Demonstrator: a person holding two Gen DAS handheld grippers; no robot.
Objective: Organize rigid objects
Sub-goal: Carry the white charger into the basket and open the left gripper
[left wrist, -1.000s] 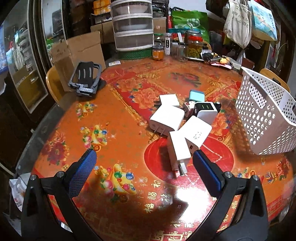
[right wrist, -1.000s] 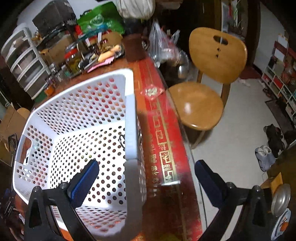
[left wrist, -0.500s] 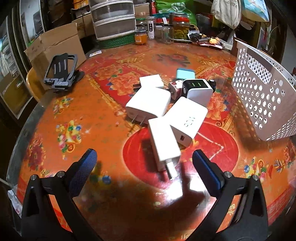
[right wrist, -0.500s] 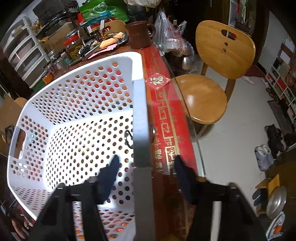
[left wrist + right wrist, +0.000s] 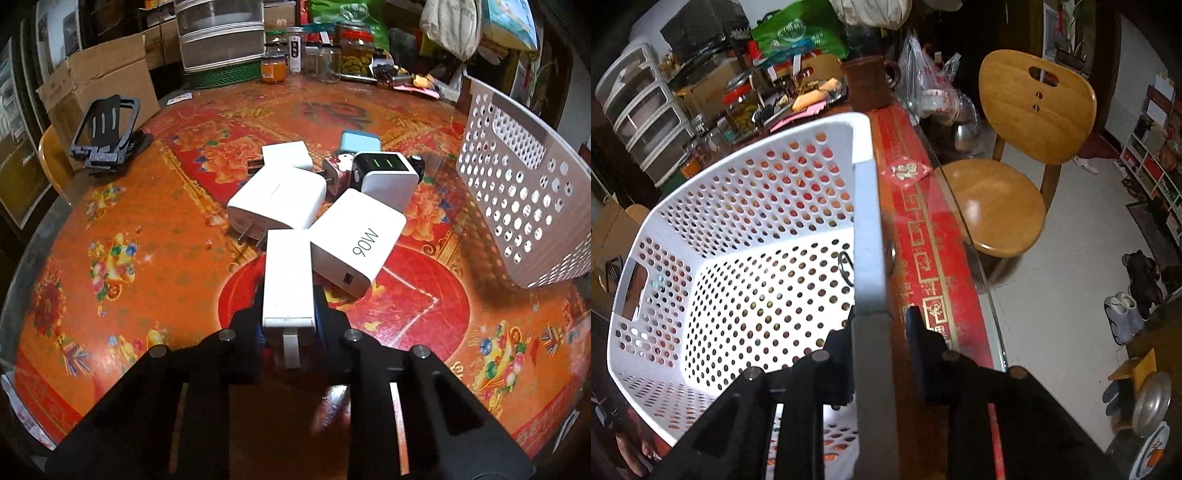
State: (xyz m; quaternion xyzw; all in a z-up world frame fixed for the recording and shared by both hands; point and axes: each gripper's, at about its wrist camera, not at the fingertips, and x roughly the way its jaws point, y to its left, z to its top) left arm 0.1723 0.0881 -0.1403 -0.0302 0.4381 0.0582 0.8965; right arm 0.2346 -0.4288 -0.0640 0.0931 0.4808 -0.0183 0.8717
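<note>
Several chargers lie clustered on the red patterned table [image 5: 147, 258]. My left gripper [image 5: 288, 310] is shut on a long white charger [image 5: 288, 277] at the near end of the pile, its prong pointing toward me. Beside it lie a white 90W charger [image 5: 356, 240], a large white charger [image 5: 280, 201], a white and black charger [image 5: 386, 173] and a light blue one [image 5: 360, 142]. The white perforated basket [image 5: 517, 206] stands at the right. My right gripper [image 5: 877, 325] is shut on the basket's near rim [image 5: 868, 240]; the basket's inside looks empty.
A black folding phone stand [image 5: 107, 129] sits at the table's left edge. Jars, stacked drawers [image 5: 219, 33] and a cardboard box [image 5: 99, 85] crowd the far side. A wooden chair [image 5: 1008, 192] stands beyond the table edge on the right, over a tiled floor.
My left gripper moved forward and closed on the long white charger. My right gripper closed from wide open onto the basket rim.
</note>
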